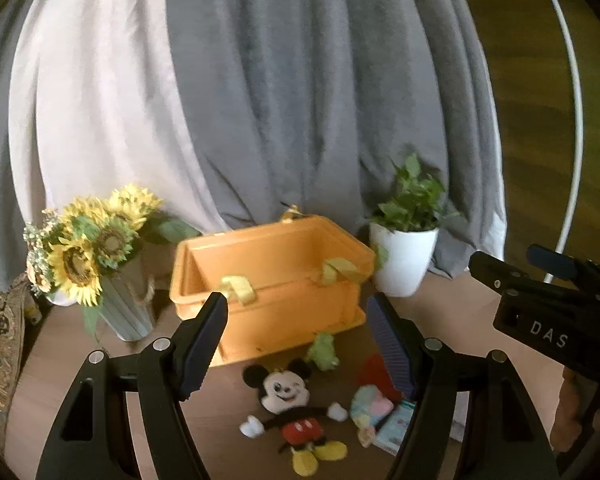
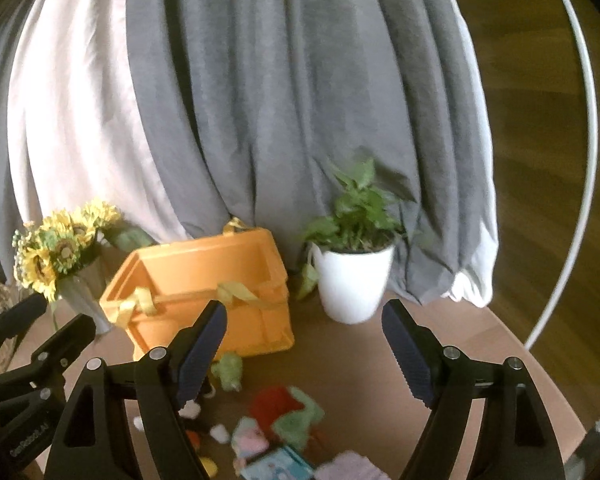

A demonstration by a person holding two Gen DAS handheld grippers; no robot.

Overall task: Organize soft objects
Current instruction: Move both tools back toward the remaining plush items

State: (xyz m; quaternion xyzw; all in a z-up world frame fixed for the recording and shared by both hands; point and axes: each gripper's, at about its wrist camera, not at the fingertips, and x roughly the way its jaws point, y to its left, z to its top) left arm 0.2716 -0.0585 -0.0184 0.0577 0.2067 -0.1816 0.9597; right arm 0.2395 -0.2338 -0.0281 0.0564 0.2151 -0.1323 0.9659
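An open orange box with yellow ribbon handles stands on the brown table; it also shows in the right wrist view. In front of it lie a Mickey Mouse plush, a small green plush, a red soft item and a pastel plush. The right wrist view shows the green plush, the red item and a green cloth. My left gripper is open and empty above the toys. My right gripper is open and empty.
A sunflower vase stands left of the box and a white potted plant right of it. Grey and white curtains hang behind. A small picture book lies by the toys. The right gripper's body shows at right.
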